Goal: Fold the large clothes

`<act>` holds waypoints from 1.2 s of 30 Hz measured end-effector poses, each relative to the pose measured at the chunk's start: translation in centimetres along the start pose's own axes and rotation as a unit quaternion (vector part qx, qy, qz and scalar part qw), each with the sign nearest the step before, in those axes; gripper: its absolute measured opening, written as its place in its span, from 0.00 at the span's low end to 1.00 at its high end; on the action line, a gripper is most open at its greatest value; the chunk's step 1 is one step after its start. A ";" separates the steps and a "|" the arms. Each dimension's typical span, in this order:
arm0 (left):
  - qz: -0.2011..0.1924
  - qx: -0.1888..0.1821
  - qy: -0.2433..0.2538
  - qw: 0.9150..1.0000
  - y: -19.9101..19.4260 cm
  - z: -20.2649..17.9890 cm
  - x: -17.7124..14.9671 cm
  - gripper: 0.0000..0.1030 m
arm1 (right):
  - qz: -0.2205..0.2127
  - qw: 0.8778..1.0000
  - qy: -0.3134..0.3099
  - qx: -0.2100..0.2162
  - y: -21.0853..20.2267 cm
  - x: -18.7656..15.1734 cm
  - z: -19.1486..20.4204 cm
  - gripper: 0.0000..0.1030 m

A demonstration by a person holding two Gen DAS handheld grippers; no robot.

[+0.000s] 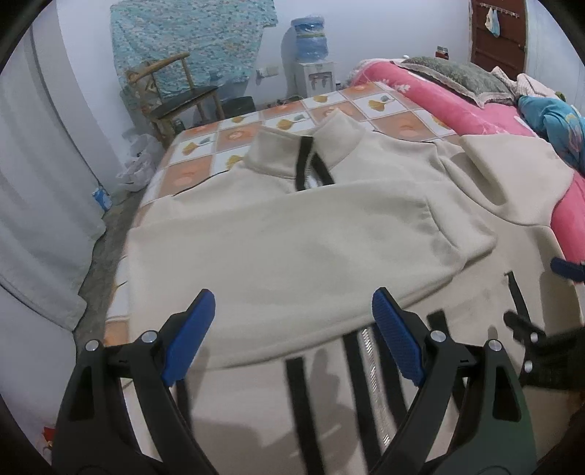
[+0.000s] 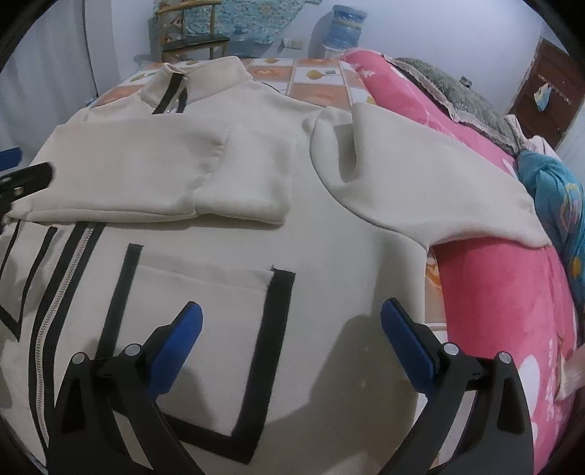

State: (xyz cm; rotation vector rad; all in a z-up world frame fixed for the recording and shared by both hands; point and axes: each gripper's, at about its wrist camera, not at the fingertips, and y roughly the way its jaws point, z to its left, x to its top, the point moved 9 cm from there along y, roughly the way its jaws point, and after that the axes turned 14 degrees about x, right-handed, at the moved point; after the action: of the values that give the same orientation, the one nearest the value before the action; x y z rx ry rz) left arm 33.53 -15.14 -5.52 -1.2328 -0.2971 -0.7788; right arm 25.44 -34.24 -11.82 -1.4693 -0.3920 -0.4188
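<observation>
While both claws gape, jacket (image 1: pixel 292 234) lies beneath.

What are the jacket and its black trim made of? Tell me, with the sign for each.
Jacket: looks like soft matte fleece or brushed knit, going by its fuzzy surface and thick rounded folds. Black trim: apparently flat woven tape, smooth and sharp-edged. Neither can be confirmed.

Bedroom with pale walls and a bed.
A wooden chair (image 1: pixel 175 91) and water dispenser (image 1: pixel 310 62) stand against the far wall (image 1: pixel 84 73); a brown door (image 1: pixel 497 33) is at right.
</observation>
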 end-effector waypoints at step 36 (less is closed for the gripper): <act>0.063 -0.042 -0.033 0.997 6.6 -4.8 -1.0 0.94 | 0.011 1.000 0.009 0.022 1.3 -0.9 -0.5 0.94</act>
State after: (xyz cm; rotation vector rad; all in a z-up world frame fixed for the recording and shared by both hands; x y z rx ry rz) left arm 36.28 -18.38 -12.50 -1.3448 -0.2409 -0.6476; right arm 25.32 -34.62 -13.46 -1.4243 -0.3681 -0.4039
